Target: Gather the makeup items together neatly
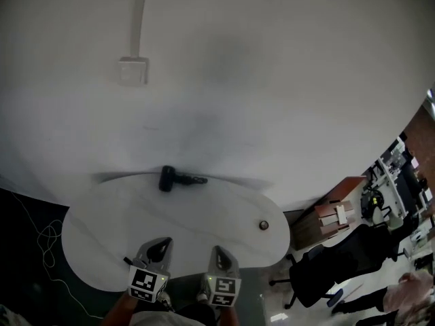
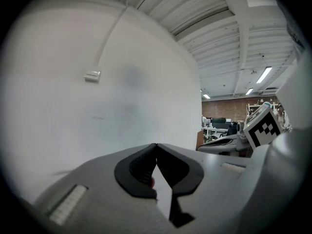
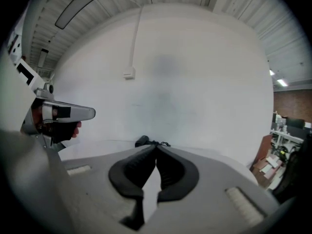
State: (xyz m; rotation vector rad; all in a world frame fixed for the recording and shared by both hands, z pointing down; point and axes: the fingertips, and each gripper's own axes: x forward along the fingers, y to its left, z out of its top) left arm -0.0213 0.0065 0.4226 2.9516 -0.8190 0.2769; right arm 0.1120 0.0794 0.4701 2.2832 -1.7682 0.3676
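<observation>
The stubby black cylindrical makeup item, matte, with a thin dark tail trailing toward three o'clock, lies at the far edge of the white oval tabletop against the pale wall. It is at twelve o'clock from the left tongs and eleven o'clock from the right tongs, well apart from both. A small round dark-rimmed pot sits at two o'clock from the right tongs. Both tongs are clenched tip to tip, grasping nothing.
</observation>
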